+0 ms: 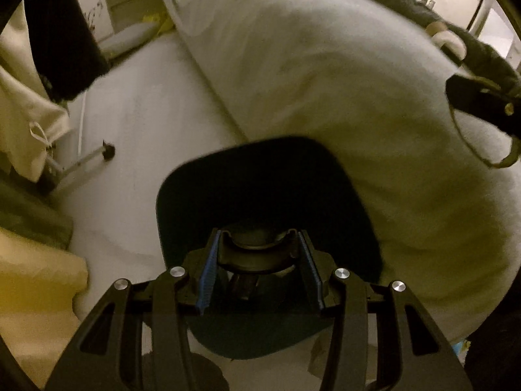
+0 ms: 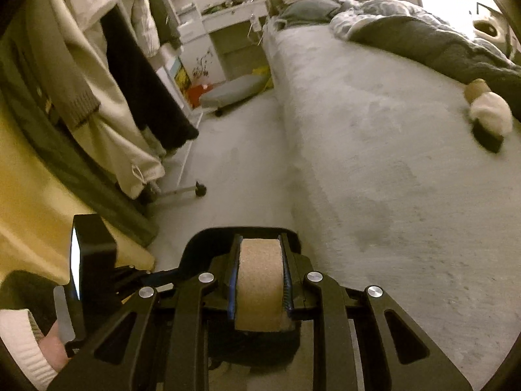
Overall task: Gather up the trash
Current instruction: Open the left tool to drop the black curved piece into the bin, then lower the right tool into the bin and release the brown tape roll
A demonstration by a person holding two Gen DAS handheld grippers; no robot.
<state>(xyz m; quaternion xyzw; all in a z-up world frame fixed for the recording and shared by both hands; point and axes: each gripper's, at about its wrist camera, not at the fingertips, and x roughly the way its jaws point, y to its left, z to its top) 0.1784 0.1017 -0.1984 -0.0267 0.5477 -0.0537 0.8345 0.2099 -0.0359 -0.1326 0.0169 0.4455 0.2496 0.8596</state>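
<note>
**Two grips held: dark bin handle at left, cardboard roll at right**

Left gripper [image 1: 259, 254]: jaws drawn in on a dark curved part, apparently the handle or rim fitting of the bin [image 1: 260, 189]. Blue pads [image 1: 208, 267] press on it from both sides. The bin is dark, with a rounded-square mouth, and hangs directly below the jaws; its inside is too dark to read.

Right gripper [image 2: 259, 280]: jaws nearly closed on a roll [image 2: 259, 280], tan cardboard, held upright between the pads with its curved face toward the camera. The same bin [image 2: 228, 238] shows as a dark rim just beyond and below the roll. The roll is above the rim, not inside.

Left of the right gripper: the other tool's black body [image 2: 91, 254], with a hand [image 2: 52, 352] and a pale knitted cuff [image 2: 22, 342] at the lower edge.

Surroundings, outward:
- Floor [image 2: 234, 176], pale grey, between bed and clothes.
- Bed [image 2: 390, 150], pale cover, filling the right side; a dark blanket [image 2: 439, 45] bunched across its far part.
- Slipper [image 2: 488, 120], dark sole with white fleece, lying on the bed near the blanket.
- Clothes [image 2: 107, 91], cream and black, hanging at left on a rack with a small castor [image 2: 200, 190] on the floor.
- Desk [image 2: 228, 16], white, cluttered, at the far wall.
</note>
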